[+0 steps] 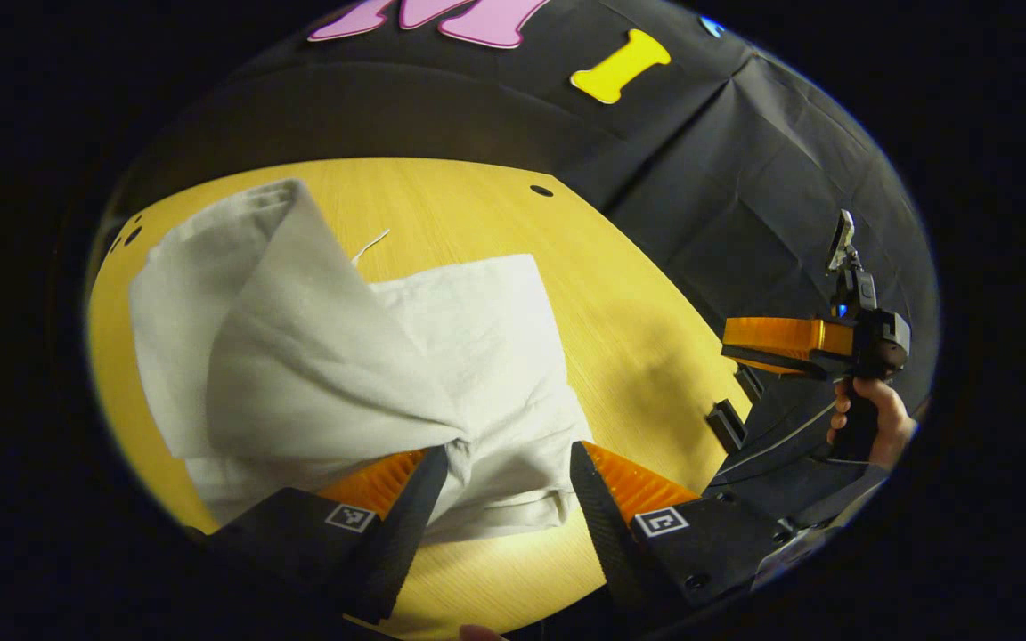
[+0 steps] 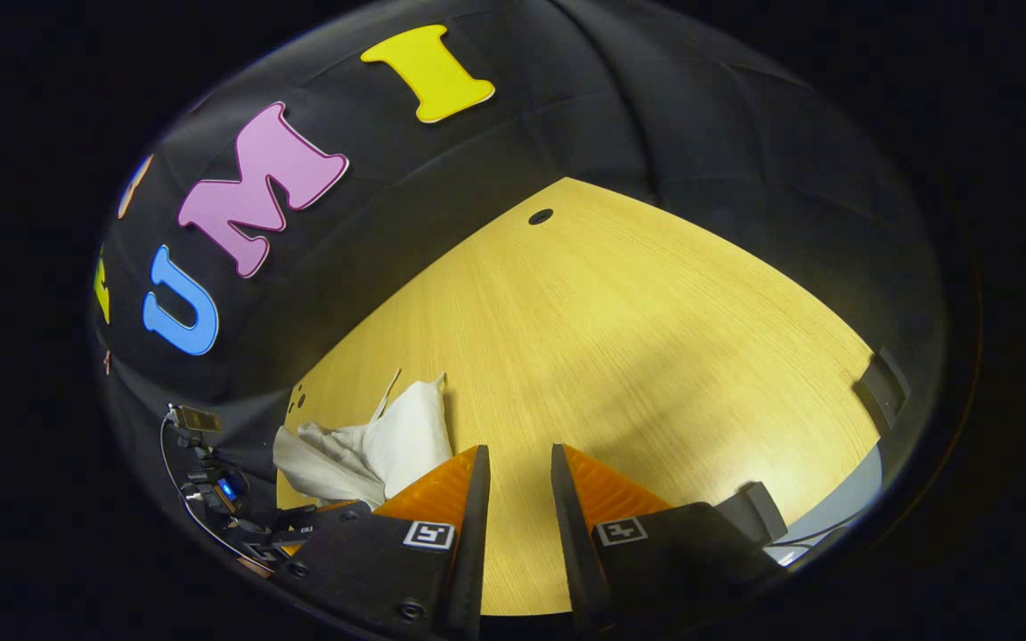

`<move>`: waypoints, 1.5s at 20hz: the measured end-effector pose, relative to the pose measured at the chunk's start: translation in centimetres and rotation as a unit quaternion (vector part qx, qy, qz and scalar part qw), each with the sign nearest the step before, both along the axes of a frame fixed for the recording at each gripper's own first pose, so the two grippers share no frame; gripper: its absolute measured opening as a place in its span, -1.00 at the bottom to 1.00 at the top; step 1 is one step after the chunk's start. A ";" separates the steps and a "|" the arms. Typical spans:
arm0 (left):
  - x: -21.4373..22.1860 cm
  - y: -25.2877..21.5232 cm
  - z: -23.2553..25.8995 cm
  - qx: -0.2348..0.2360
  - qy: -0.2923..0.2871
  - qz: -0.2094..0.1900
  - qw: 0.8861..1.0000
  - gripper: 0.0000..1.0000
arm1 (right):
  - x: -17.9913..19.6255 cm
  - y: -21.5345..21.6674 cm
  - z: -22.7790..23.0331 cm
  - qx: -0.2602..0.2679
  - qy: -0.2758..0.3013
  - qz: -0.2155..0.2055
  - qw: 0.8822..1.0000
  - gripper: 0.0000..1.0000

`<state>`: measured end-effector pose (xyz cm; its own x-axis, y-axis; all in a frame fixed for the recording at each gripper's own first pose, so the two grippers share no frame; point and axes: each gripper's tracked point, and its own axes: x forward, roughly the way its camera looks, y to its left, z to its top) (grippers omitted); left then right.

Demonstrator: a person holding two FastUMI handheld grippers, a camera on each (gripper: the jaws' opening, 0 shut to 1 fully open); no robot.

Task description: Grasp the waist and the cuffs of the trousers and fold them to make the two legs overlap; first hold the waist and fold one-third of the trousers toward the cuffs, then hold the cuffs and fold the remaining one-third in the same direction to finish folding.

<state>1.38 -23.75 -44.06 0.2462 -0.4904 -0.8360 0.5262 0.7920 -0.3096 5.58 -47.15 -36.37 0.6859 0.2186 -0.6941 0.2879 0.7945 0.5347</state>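
Your left gripper (image 1: 508,463) jaws stand apart, white trousers (image 1: 344,365) bunched between them, partly folded on the tabletop (image 1: 638,338). Right gripper (image 2: 517,463) jaws nearly together, empty. Final fold likely remains.

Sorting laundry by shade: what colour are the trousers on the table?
Off-white, plain with no pattern. The trousers show best in the left gripper view, lying on the table.

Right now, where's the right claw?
Left gripper view: right claw hangs at far right, off the table's edge, apart from the trousers. Its own view looks over bare tabletop.
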 end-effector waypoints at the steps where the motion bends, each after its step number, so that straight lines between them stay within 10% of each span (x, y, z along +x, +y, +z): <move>1: -0.7 0.5 0.2 -0.003 0.003 0.003 1.000 0.80 | 0.1 0.6 0.0 0.000 -0.001 0.006 1.000 -0.16; 8: -2.6 4.3 3.9 -0.024 -0.014 0.037 0.999 0.77 | 0.9 5.8 1.3 0.014 -0.018 0.056 0.998 -0.14; 20: 4.4 18.3 13.6 -0.042 -0.123 0.245 0.961 0.76 | 0.3 16.3 6.8 0.032 -0.059 0.169 0.983 -0.14; 24: 4.1 20.8 14.7 -0.038 -0.129 0.255 0.957 0.77 | 0.2 17.8 7.1 0.029 -0.060 0.169 0.983 -0.34; 30: 3.6 22.8 15.0 -0.031 -0.127 0.252 0.959 0.76 | -0.1 19.8 7.7 0.021 -0.069 0.172 0.983 -0.02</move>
